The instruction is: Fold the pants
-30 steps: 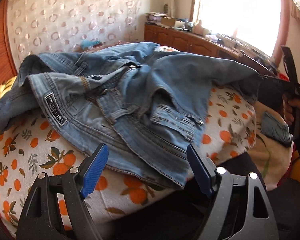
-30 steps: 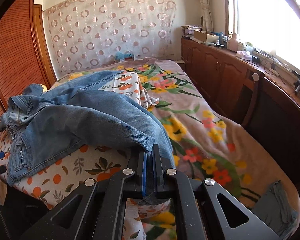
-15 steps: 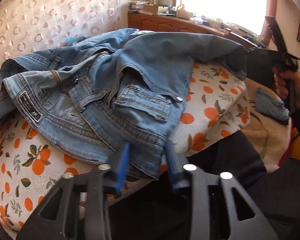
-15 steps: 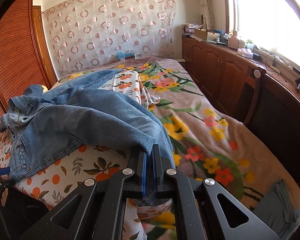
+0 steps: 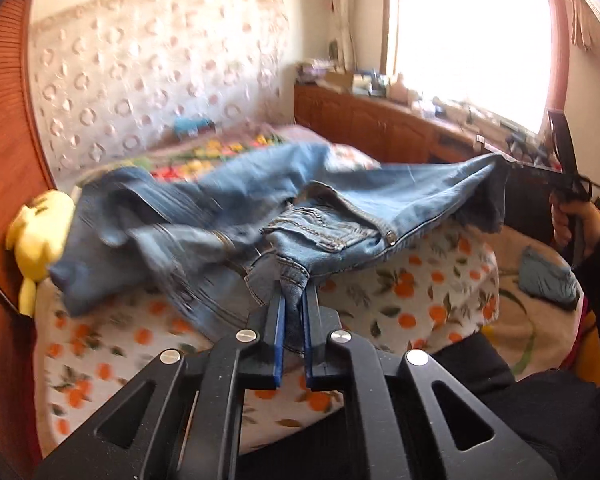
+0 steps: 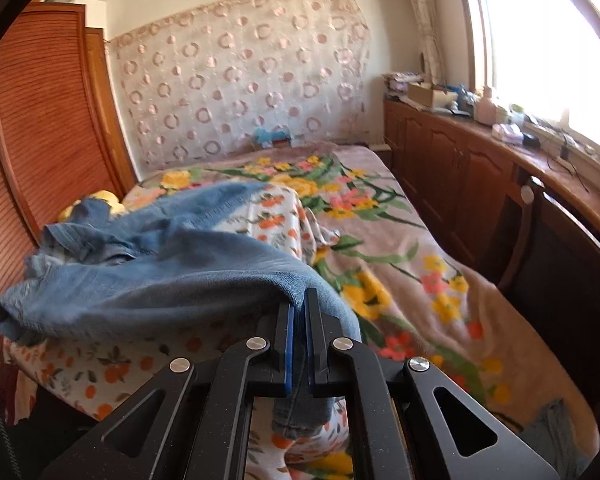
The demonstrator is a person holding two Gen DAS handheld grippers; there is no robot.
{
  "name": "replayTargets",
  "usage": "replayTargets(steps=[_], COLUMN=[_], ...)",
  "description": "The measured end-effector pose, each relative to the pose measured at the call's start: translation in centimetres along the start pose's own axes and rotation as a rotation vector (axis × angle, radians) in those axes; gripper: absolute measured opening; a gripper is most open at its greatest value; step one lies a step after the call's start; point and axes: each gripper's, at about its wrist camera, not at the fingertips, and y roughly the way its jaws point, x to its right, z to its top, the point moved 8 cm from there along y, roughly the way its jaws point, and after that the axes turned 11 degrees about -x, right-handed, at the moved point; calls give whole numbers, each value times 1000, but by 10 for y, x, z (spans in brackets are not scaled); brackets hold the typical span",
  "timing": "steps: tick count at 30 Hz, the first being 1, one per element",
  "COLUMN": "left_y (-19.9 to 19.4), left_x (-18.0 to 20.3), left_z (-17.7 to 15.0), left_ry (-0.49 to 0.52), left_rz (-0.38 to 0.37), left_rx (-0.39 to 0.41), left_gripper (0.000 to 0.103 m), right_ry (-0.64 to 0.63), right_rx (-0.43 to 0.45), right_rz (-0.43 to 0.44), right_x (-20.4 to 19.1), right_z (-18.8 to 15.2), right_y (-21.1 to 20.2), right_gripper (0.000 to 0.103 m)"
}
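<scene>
Light blue denim pants (image 5: 340, 200) hang lifted over the bed, stretched between my two grippers. In the left wrist view my left gripper (image 5: 293, 294) has its jaws closing on a bunched seam of the pants near a pocket, and the blue pads press the fabric. In the right wrist view my right gripper (image 6: 298, 304) is shut on a leg end of the pants (image 6: 160, 280), and a flap of denim hangs below the pads. From the left wrist view, the right gripper (image 5: 560, 176) shows at the far right, held by a hand (image 5: 568, 216).
The bed carries an orange-print sheet (image 5: 420, 292) over a floral blanket (image 6: 400, 240). A yellow plush toy (image 5: 40, 232) lies by the wooden wardrobe (image 6: 40, 140). A folded blue cloth (image 5: 548, 276) sits near the bed's corner. A cluttered wooden cabinet (image 6: 460, 168) runs under the window.
My left gripper went from wide open to shut on the pants' edge and rose, lifting the denim off the sheet. The right gripper, still shut on the leg, rose a little.
</scene>
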Motion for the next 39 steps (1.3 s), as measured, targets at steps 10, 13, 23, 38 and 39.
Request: replayTargets(steps=[10, 13, 23, 38, 39], left_y=[-57, -50, -41, -50, -45], left_x=[-43, -54, -44, -52, -53], left_z=[2, -15, -27, -15, -15], left_ry=[-50, -71, -44, -66, -70], left_rz=[87, 97, 58, 75, 78], left_rx=[80, 37, 4, 42, 33], left_gripper=[8, 8, 11, 54, 54], right_ry=[-152, -180, -182, -171, -173], right_rx=[-4, -85, -195, -106, -103], right_rz=[101, 141, 178, 71, 74], right_x=[-51, -60, -48, -61, -64], right_z=[-10, -32, -46, -36, -34], right_y=[-53, -41, -33, -34, -29], right_gripper=[4, 4, 10, 32, 35])
